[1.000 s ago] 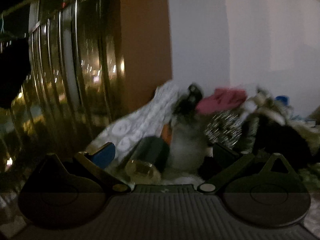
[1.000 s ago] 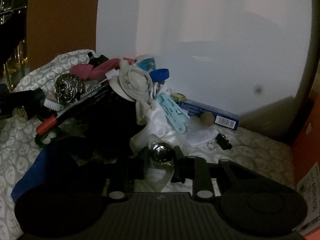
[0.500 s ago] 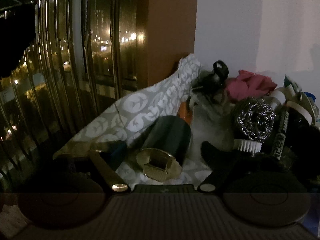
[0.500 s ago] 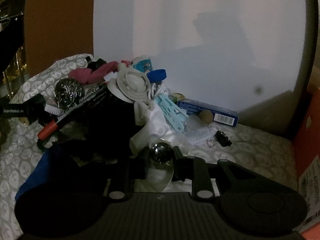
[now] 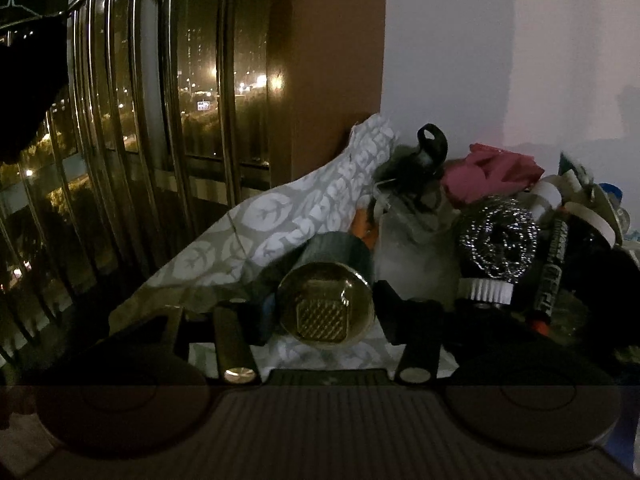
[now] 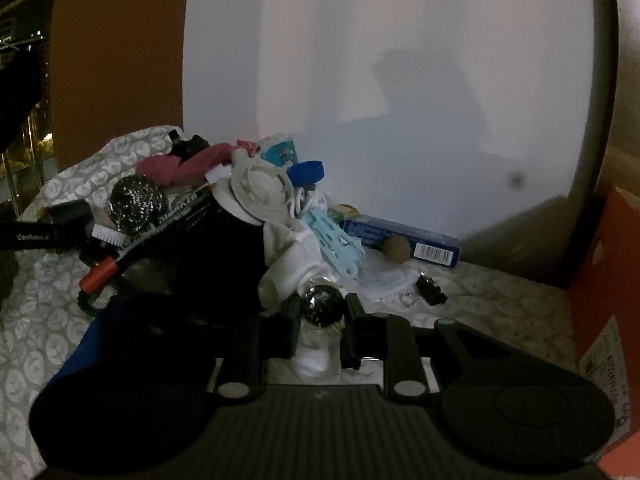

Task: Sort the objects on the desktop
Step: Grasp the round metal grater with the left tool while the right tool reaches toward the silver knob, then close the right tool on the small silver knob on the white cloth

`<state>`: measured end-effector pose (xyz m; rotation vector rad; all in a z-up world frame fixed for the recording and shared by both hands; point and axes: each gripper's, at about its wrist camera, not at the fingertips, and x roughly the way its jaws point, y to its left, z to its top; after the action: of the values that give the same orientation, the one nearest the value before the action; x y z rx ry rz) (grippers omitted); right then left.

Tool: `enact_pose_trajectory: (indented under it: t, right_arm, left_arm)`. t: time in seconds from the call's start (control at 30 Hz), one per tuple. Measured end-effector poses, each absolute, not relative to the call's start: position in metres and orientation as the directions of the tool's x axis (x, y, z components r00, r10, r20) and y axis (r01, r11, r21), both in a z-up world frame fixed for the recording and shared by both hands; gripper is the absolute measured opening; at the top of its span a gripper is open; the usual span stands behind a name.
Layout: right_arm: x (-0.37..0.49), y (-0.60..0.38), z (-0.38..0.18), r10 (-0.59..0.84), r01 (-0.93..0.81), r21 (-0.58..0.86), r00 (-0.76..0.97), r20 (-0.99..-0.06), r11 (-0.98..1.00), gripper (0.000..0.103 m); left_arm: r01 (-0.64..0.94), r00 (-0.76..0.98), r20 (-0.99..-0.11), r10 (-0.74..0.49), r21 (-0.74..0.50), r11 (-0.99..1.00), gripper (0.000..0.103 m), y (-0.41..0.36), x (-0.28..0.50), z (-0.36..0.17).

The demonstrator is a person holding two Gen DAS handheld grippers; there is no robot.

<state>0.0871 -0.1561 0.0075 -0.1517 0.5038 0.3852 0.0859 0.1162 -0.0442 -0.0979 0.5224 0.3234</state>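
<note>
Steel scourer (image 5: 497,240) beside gripped bottle (image 5: 327,304)

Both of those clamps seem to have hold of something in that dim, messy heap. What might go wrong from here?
The left gripper clasps a round gold-ended bottle lying on its side; being round, it might roll or slip free.

The right gripper pinches a shiny-capped clear bottle at the foot of the pile, beside a white cloth. Lifting it may drag the cloth or topple the steel scourer.

The dim light could make it easy to misjudge either grip.
</note>
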Motion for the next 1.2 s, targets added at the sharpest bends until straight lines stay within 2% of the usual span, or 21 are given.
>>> enact_pose_trajectory:
  t: [0.57,0.9,0.97,1.0,1.03,1.07,1.1,1.2]
  right_arm:
    - [0.075,-0.174,0.021,0.150,-0.210,-0.104,0.898,-0.413,0.972,0.020]
    - [0.070,-0.163,0.008,0.237,-0.316,-0.058,0.808,-0.539,0.947,0.021]
    - [0.068,-0.160,0.005,0.234,-0.320,-0.057,0.793,-0.563,0.946,0.025]
    - [0.066,-0.159,0.004,0.238,-0.326,-0.053,0.783,-0.575,0.944,0.032]
    - [0.063,-0.160,0.003,0.248,-0.333,-0.041,0.774,-0.583,0.942,0.046]
    - [0.058,-0.161,0.004,0.257,-0.337,-0.027,0.767,-0.588,0.941,0.054]
    - [0.052,-0.162,0.004,0.265,-0.339,-0.018,0.766,-0.586,0.941,0.067]
    - [0.041,-0.172,0.010,0.240,-0.292,-0.016,0.816,-0.525,0.956,0.070]
  left_arm:
    - [-0.314,0.842,-0.461,0.279,0.001,0.949,0.046,0.107,0.074,-0.038]
    - [-0.310,0.844,-0.458,0.280,0.010,0.951,0.046,0.103,0.072,-0.038]
    - [-0.310,0.844,-0.456,0.281,0.011,0.951,0.046,0.104,0.072,-0.038]
    - [-0.310,0.845,-0.456,0.280,0.011,0.951,0.046,0.104,0.072,-0.038]
    - [-0.308,0.846,-0.455,0.279,0.010,0.951,0.046,0.104,0.072,-0.038]
    - [-0.306,0.847,-0.454,0.277,0.009,0.952,0.046,0.104,0.072,-0.038]
    - [-0.305,0.848,-0.453,0.275,0.009,0.952,0.046,0.103,0.072,-0.038]
    - [-0.299,0.851,-0.451,0.270,0.007,0.954,0.046,0.103,0.071,-0.037]
